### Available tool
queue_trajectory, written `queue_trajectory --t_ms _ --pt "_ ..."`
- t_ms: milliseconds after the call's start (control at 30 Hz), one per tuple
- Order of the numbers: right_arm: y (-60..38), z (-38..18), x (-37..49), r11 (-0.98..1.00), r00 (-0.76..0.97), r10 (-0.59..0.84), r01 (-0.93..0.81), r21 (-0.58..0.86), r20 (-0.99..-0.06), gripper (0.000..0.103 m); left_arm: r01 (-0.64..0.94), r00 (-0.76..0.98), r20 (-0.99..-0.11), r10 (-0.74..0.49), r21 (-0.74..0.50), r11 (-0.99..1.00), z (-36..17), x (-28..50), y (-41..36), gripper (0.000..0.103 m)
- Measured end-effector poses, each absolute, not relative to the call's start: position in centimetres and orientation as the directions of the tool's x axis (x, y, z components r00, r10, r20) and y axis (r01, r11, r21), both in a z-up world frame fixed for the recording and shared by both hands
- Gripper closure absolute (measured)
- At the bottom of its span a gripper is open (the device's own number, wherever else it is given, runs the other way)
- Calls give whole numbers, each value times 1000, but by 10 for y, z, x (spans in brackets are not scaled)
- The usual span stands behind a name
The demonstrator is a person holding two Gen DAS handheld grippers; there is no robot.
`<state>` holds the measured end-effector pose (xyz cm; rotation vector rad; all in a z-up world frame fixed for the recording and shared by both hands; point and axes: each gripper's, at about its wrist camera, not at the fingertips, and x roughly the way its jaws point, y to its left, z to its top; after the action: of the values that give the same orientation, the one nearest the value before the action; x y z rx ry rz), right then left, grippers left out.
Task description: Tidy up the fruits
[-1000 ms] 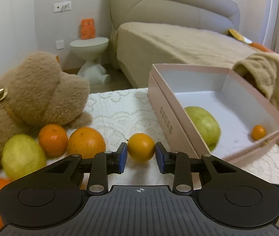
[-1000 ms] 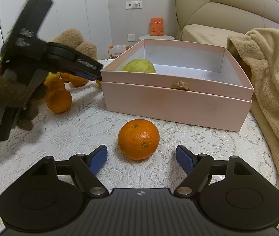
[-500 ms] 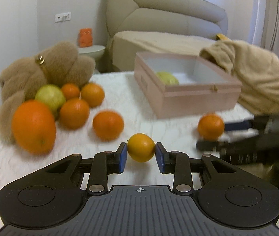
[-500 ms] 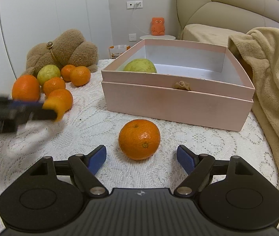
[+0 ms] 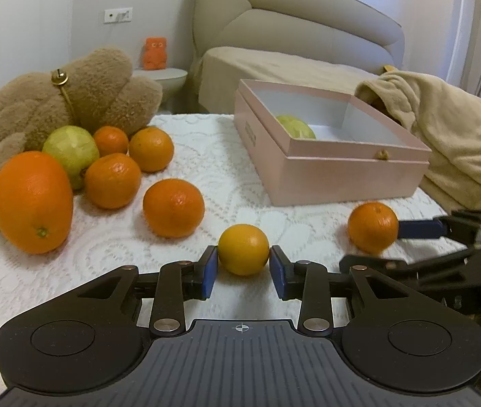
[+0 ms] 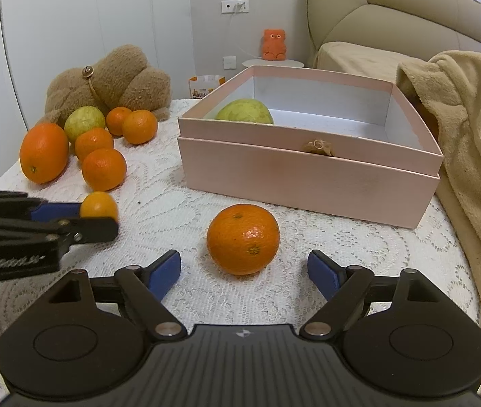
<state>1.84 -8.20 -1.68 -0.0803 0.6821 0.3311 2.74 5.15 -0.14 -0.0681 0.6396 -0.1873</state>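
Observation:
My left gripper [image 5: 243,268] is shut on a small yellow-orange fruit [image 5: 243,249], held low over the lace tablecloth; it also shows in the right wrist view [image 6: 98,205]. My right gripper [image 6: 243,269] is open, its jaws on either side of a loose orange [image 6: 243,238] on the cloth, without touching it. That orange shows in the left wrist view [image 5: 372,227]. The pink box [image 6: 308,176] stands open behind it with a green fruit [image 6: 244,111] inside. A pile of oranges [image 5: 113,179] and a green fruit [image 5: 70,151] lies at the left.
A brown plush bear [image 5: 70,98] lies behind the fruit pile. A beige blanket [image 6: 471,135] lies against the box's right side. A large orange [image 5: 32,200] sits at the table's left edge. A bed and a side table stand beyond.
My left gripper has pulled back from beside the box to the near side of the table, still holding the small fruit. My right gripper has stayed around the loose orange.

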Motion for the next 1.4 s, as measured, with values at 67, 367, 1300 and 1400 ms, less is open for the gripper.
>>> queue_trajectory --t_ms 67,367,1300,1400 --pt "-82 -17 18 945 726 274 -327 35 -630 20 146 787 -586 -193 -127 981 -1 33 51 64" --pt "-82 -17 18 945 726 273 -326 34 -630 19 117 791 -583 -183 -149 982 -1 55 45 64" --pt "-81 -17 18 945 727 273 -326 32 -630 18 135 769 -621 -152 -75 988 4 16 53 63" --pt "-81 -17 18 945 728 273 -326 32 -629 18 122 773 -618 -145 -80 989 4 24 52 63"
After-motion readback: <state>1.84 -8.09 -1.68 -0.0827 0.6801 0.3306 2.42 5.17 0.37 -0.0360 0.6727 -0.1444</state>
